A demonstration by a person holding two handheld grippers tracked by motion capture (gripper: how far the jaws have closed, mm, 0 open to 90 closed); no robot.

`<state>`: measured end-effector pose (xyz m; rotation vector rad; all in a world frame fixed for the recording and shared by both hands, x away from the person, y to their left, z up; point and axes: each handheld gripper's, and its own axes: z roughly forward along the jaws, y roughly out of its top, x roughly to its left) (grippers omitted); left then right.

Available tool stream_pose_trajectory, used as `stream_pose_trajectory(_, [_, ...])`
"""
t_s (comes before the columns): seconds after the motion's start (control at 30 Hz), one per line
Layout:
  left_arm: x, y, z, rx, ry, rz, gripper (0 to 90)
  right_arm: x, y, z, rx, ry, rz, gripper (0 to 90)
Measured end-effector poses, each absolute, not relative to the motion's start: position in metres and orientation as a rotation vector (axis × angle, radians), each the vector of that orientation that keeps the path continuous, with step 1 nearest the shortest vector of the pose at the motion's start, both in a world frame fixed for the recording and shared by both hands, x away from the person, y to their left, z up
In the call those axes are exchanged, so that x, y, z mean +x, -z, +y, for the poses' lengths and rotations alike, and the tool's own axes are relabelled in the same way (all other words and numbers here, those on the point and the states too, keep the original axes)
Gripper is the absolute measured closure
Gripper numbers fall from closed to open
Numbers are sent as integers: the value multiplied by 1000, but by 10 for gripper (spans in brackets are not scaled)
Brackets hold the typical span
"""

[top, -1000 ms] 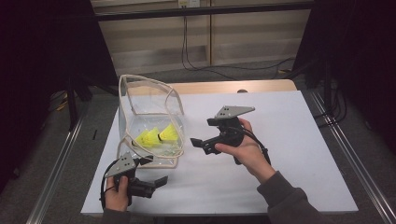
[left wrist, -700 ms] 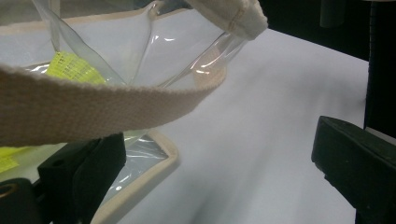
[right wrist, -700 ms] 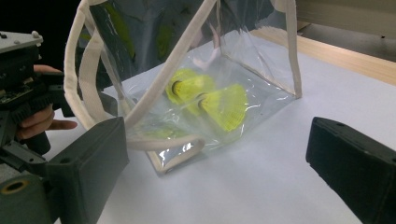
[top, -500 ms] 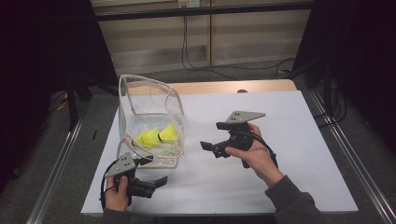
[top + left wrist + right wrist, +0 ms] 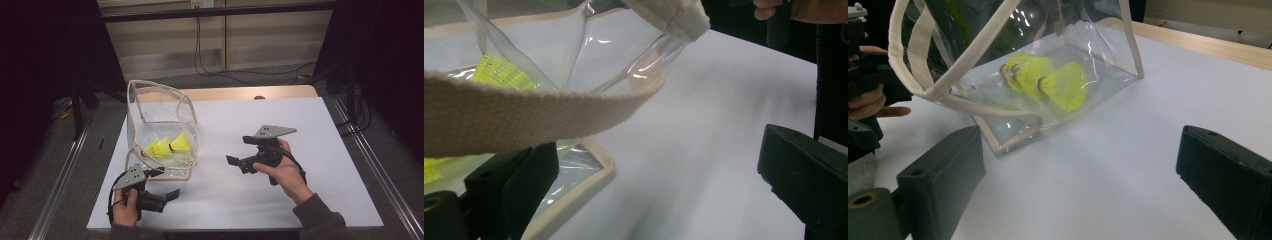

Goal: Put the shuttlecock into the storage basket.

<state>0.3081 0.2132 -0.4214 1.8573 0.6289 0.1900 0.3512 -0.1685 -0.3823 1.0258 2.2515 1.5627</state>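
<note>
A clear plastic bag (image 5: pixel 159 120) with cream fabric trim stands open on the white table (image 5: pixel 310 125), left of centre. Yellow shuttlecocks (image 5: pixel 167 146) lie in its bottom. My left gripper (image 5: pixel 167 199) is low at the table's front edge, just in front of the bag, open and holding nothing. In the left gripper view the bag's cream strap (image 5: pixel 524 112) hangs just above the left gripper (image 5: pixel 659 175). My right gripper (image 5: pixel 234 164) hovers open to the right of the bag, pointing at it. The right gripper view looks past the right gripper (image 5: pixel 1078 170) at the shuttlecocks (image 5: pixel 1048 77) through the bag wall.
A wooden strip (image 5: pixel 250 92) runs along the table's far edge, with cables (image 5: pixel 210 65) behind it. Metal rails (image 5: pixel 370 150) flank both sides. In the right gripper view the other hand (image 5: pixel 870 102) shows at the left.
My right gripper has drawn back from the bag, to the right and toward the person. The left gripper and the bag have stayed put.
</note>
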Motion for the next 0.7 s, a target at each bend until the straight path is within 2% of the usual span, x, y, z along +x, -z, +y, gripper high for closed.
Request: stream_pose_trajectory(0.7, [308, 421, 213, 1863, -194, 631, 31, 339, 406, -208, 1101, -1538, 2206, 51])
